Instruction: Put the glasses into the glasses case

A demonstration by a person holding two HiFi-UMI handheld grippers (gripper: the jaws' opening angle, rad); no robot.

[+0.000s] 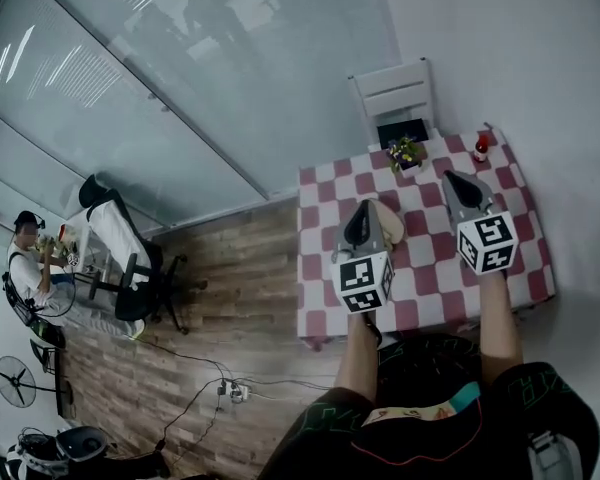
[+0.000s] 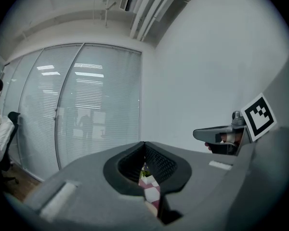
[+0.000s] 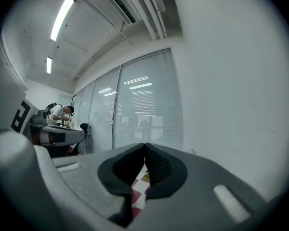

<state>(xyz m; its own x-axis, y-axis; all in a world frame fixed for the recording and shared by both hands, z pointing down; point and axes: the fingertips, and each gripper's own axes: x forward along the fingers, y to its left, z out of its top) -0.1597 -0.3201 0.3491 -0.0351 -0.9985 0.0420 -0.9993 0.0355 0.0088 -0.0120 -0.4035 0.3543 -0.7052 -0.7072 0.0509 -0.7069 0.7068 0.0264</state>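
In the head view both grippers are held above the red-and-white checked table. My left gripper is shut, jaws meeting at the tip with nothing between them. My right gripper is also shut and empty. A beige oval thing, maybe the glasses case, lies on the cloth just right of the left gripper, which partly hides it. I see no glasses in any view. Both gripper views look mostly at the wall and glass partition, with a sliver of checked cloth between the jaws.
A small flower pot and a red bottle stand at the table's far edge. A white chair is behind the table. On the wooden floor to the left are an office chair, a seated person and a power strip.
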